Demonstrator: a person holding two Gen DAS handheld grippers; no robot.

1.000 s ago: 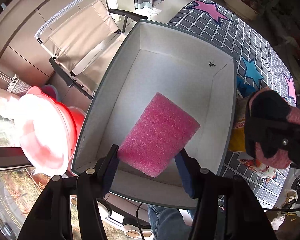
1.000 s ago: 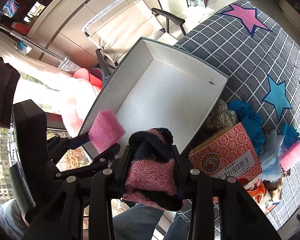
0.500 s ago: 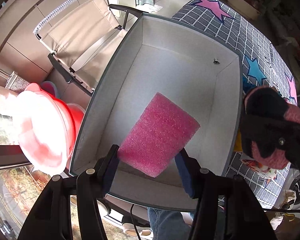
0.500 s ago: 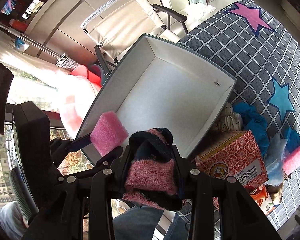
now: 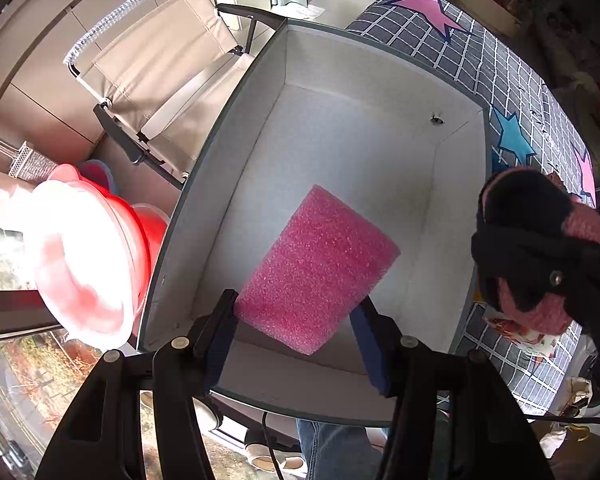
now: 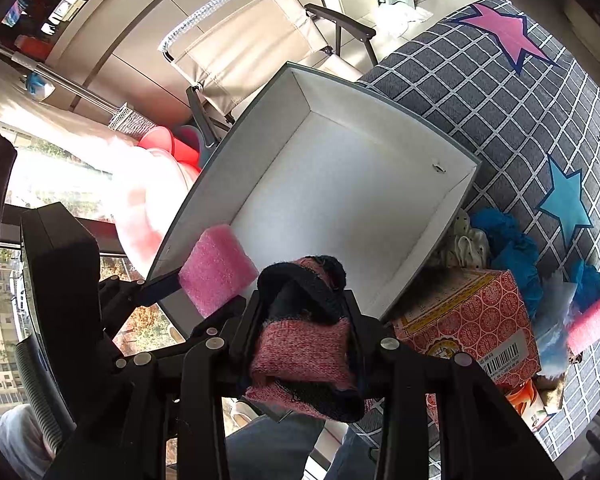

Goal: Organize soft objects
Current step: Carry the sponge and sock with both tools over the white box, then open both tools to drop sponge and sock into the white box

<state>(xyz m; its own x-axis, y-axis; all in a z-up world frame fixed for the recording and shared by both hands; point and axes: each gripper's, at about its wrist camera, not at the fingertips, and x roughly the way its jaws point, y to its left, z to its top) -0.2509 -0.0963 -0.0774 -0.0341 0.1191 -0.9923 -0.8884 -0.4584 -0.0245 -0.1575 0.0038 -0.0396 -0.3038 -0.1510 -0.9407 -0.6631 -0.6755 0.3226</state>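
Now the box (image 5: 236, 184) is looking bigger than a moment ago. Left gripper (image 5: 296, 344) is squeezing the pink foam (image 5: 316, 272) over it; right gripper (image 6: 304, 344) is squeezing the sock (image 6: 300, 356) nearby, ready for dropping.

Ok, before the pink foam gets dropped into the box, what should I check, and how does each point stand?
1. Left claw grips the pink foam block: ok.
2. Foam hangs over the box's open inside: ok.
3. Box floor beneath is free of other things: ok.
4. Right claw holds the pink and black knit piece firmly: ok.
5. Right claw stands clear of the drop path: ok, it is off to the side.
6. Box sits steady on the checked cloth: cannot tell.
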